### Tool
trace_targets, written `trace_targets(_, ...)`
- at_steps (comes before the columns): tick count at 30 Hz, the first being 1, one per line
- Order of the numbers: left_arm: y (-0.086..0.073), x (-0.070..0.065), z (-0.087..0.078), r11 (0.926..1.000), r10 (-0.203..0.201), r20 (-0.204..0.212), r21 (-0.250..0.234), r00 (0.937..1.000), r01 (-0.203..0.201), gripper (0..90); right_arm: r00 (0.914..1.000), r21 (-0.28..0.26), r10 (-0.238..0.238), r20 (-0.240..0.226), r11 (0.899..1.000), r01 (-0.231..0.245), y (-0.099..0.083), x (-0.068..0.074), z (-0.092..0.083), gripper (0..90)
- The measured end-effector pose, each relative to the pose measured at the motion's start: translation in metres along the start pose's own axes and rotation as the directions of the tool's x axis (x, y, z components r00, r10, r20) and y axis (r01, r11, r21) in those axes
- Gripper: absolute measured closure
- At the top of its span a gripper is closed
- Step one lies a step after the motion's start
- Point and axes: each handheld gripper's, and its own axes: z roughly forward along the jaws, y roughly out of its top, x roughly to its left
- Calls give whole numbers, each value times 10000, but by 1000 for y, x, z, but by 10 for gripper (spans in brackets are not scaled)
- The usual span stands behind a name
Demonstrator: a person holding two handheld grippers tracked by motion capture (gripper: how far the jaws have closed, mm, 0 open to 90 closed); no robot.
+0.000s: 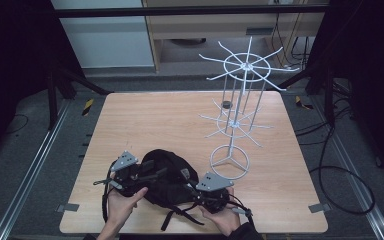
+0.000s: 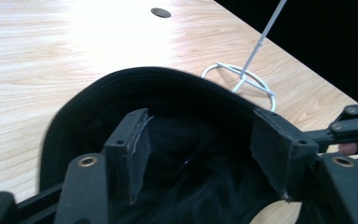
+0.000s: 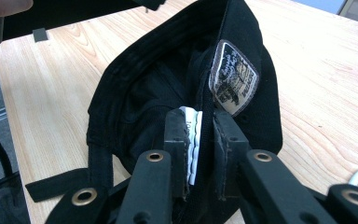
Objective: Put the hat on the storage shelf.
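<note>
1. At the near edge of the wooden table (image 1: pixel 130 125), two hands are seen coming in from below: the left hand (image 1: pixel 121 202) and the right hand (image 1: pixel 220 216), each wrapped round a gripper.
2. A black cap (image 1: pixel 167 177) is held between the two grippers, just above or on the near part of the table; which of the two cannot be told. A strap (image 1: pixel 172 216) is seen trailing from it toward the near edge.
3. The left gripper (image 2: pixel 205 149) is seen with its jaws spread wide apart inside the cap's opening; whether the pads press on the fabric cannot be told.
4. The right gripper (image 3: pixel 200 154) is seen with its jaws drawn close together, clamped on the edge of the cap, a white label (image 3: pixel 193 140) being pinched between them.
5. A woven patch (image 3: pixel 233 77) is shown on the cap just beyond the right gripper's jaws.
6. Farther back and to the right, a white wire rack (image 1: pixel 237 100) is stood upright on its ring base, near the cap but apart from it.
7. A small dark round object (image 1: pixel 226 104) is seen on the table behind the rack.
</note>
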Motion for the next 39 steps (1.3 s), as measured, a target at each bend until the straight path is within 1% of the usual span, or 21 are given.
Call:
trace_targets(3,2,-4,5,10000,-86,-21,28,10000,86,354,10000,3,-8,-9,10000,8,0,0,0,778)
trace_targets(7,5,-12,15,9999,8,-171,145,9999,-6,325,10000,1,-60,-25,10000,60,0,1,1,778)
trace_targets(8,6,-14,19,9999,-40,-180,137,9998,42,312,10000,7,-75,-51,10000,75,0,1,1,777)
trace_targets(9,6,-14,19,9999,-40,-180,137,9998,42,309,10000,7,-75,-51,10000,75,0,1,1,777)
trace_targets(12,8,-18,26,9999,-63,-320,106,9995,67,298,9999,-12,-130,-99,9999,130,0,2,1,777)
trace_targets(14,9,-20,32,9998,-168,-384,115,9991,173,290,9997,-28,-190,-179,9998,189,0,3,1,777)
trace_targets(16,9,-22,34,9998,-150,-473,119,9988,156,284,9995,-20,-216,-211,9998,215,0,3,1,777)
trace_targets(18,8,-24,38,9997,-83,-644,244,9979,99,284,9994,-2,-232,-260,9997,232,0,4,2,775)
trace_targets(21,7,-24,43,9987,-180,-821,456,9965,218,291,9993,9,-234,-298,9997,234,-1,5,2,773)
trace_targets(23,6,-23,45,9979,-352,-746,508,9966,390,300,9991,30,-288,-319,9996,289,-1,5,2,773)
trace_targets(26,5,-21,46,9973,-552,-673,451,9962,583,349,9986,36,-350,-405,9994,351,-1,7,3,770)
trace_targets(27,5,-20,44,9974,-597,-670,363,9960,622,405,9982,30,-377,-458,9993,379,-1,7,4,762)
trace_targets(29,4,-20,44,9973,-640,-648,311,9958,661,424,9981,27,-377,-488,9993,379,-1,8,4,757)
trace_targets(32,4,-19,43,9966,-755,-613,281,9953,773,494,9972,13,-341,-670,9994,343,0,9,4,718)
trace_targets(33,3,-19,42,9963,-791,-601,281,9951,809,537,9955,-5,-342,-883,9994,343,1,9,4,693)
trace_targets(34,3,-19,42,9963,-791,-601,281,9951,809,559,9955,-5,-342,-883,9994,343,1,9,4,693)
trace_targets(35,3,-19,42,9964,-795,-592,248,9951,810,559,9942,-7,-317,-1029,9995,318,2,9,3,673)
trace_targets(36,2,-18,41,9959,-866,-562,231,9947,880,607,9914,-93,-309,-1273,9995,299,3,9,1,643)
trace_targets(37,2,-18,41,9959,-866,-562,231,9947,880,627,9914,-93,-309,-1273,9995,299,3,9,1,643)
trace_targets(38,2,-17,40,9955,-917,-535,211,9943,929,658,9893,-244,-327,-1422,9993,295,5,9,-3,608)
trace_targets(39,3,-17,39,9951,-967,-485,172,9941,977,692,9890,-344,-315,-1448,9991,268,6,8,-6,597)
